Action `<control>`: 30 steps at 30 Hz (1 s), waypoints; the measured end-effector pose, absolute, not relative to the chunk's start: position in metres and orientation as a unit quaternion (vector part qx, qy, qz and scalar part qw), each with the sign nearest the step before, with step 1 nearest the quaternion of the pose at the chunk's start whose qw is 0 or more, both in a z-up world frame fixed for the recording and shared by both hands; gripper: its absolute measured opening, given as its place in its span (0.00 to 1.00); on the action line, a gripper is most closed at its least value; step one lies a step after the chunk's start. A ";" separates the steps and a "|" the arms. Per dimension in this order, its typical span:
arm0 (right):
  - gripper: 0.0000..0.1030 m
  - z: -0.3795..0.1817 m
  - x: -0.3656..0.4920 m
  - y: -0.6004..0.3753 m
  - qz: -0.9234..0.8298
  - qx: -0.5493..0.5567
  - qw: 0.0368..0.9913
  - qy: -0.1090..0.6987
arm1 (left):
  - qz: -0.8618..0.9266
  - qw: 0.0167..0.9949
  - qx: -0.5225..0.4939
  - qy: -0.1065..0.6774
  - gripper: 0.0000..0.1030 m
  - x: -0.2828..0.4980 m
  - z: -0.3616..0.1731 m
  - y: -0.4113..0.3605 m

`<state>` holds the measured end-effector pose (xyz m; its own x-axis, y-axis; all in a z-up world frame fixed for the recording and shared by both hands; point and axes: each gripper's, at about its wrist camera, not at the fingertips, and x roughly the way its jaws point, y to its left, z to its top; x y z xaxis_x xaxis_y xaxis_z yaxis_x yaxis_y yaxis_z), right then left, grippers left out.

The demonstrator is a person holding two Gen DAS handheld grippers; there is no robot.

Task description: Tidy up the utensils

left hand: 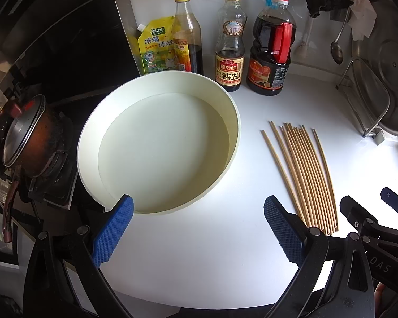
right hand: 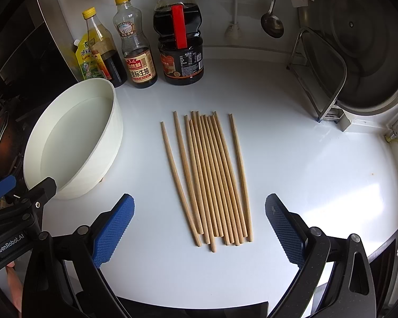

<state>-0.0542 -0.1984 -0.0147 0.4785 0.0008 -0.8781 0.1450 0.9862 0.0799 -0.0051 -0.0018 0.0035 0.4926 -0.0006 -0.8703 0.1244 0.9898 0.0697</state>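
Several wooden chopsticks lie side by side on the white counter, pointing away from me; they also show in the left wrist view. A round white container stands empty left of them, also in the right wrist view. My left gripper is open and empty, just in front of the container's near rim. My right gripper is open and empty, its blue pads either side of the chopsticks' near ends, above the counter.
Three sauce bottles and a yellow pouch stand at the back. A metal rack with a large lid and a hanging ladle are at the right. A stove with a pot lies left of the container.
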 end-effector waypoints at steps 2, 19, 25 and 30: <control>0.92 -0.016 -0.053 -0.198 -0.042 0.072 0.856 0.509 | -0.037 0.862 0.061 0.502 0.94 -0.005 0.003 -0.001; 0.92 -0.015 -0.054 -0.199 -0.042 0.072 0.857 0.509 | -0.036 0.862 0.062 0.502 0.94 -0.005 0.003 -0.001; 0.92 -0.015 -0.054 -0.199 -0.042 0.072 0.857 0.509 | -0.036 0.862 0.061 0.502 0.94 -0.005 0.003 -0.001; 0.92 -0.016 -0.055 -0.199 -0.042 0.072 0.857 0.508 | -0.036 0.862 0.062 0.502 0.94 -0.005 0.003 -0.001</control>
